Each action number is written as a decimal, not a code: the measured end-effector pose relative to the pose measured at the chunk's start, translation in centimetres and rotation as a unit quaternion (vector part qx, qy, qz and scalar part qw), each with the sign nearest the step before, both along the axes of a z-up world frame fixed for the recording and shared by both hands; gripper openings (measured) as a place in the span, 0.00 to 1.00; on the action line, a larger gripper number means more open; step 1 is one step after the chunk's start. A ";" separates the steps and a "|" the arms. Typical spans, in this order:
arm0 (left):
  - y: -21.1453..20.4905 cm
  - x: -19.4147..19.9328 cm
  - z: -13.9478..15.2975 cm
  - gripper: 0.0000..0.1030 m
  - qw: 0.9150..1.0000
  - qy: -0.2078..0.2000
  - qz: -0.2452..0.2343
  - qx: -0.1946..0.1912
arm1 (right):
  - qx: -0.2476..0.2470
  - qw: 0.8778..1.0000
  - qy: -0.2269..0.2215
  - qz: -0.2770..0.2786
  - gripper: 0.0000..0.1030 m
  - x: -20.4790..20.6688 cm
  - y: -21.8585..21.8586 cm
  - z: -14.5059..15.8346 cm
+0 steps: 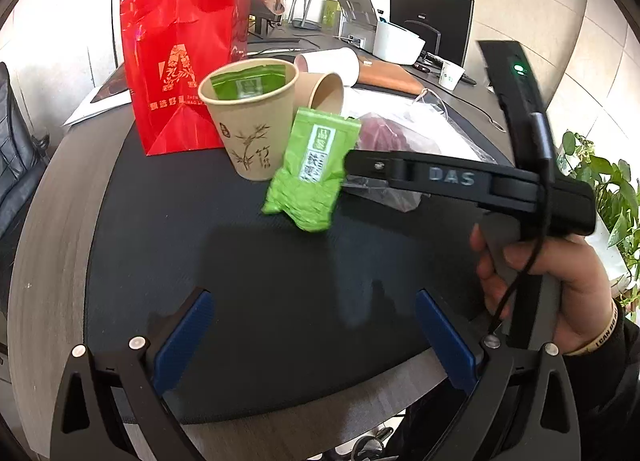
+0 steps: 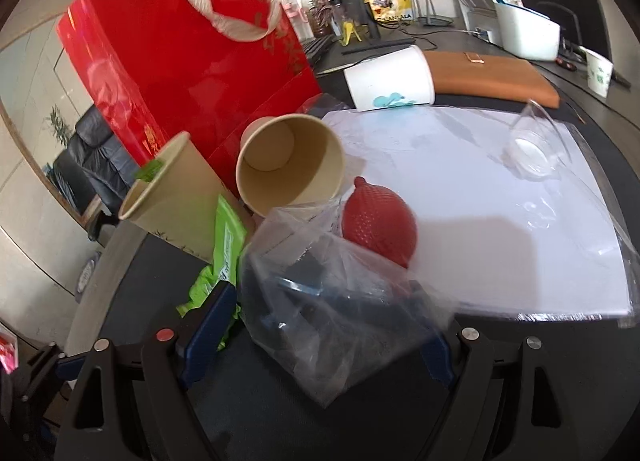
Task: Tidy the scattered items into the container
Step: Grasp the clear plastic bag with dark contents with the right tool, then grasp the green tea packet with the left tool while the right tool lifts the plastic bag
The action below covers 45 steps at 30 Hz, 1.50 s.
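Note:
An upright kraft paper cup (image 1: 250,117) with a bamboo print holds one green tea packet (image 1: 248,85). A second green tea packet (image 1: 310,171) leans against the cup on the black mat; the right gripper's finger (image 1: 372,165) touches its right edge. My left gripper (image 1: 316,337) is open and empty, low over the mat. In the right wrist view the right gripper (image 2: 320,325) is open, with a clear plastic bag (image 2: 340,313) between its fingers and the green packet (image 2: 224,253) by its left finger. The cup (image 2: 176,197) stands to the left.
A red gift bag (image 1: 176,41) stands behind the cup. An empty kraft cup (image 2: 290,165) and a white cup (image 2: 390,79) lie on their sides. A red textured ball (image 2: 380,221), a clear plastic cup (image 2: 532,145) and a white sheet (image 2: 480,201) lie to the right.

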<state>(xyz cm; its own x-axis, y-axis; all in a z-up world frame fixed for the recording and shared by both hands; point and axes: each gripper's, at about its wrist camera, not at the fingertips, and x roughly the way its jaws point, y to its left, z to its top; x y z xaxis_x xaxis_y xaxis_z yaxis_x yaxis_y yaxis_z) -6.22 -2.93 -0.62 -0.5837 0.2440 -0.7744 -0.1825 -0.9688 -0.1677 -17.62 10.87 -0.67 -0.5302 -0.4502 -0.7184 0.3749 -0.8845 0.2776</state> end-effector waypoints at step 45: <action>2.3 -9.8 -2.7 0.94 1.000 0.006 0.006 -0.004 | -0.043 0.998 0.012 -0.048 0.36 3.1 10.3 -0.9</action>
<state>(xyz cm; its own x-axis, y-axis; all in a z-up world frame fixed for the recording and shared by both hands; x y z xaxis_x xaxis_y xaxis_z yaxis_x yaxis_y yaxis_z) -16.00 -0.67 -3.36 -0.5958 0.2298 -0.7696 -0.1725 -0.9724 -0.1569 -14.53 21.19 -1.56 -0.5896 -0.4563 -0.6665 0.2973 -0.8898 0.3462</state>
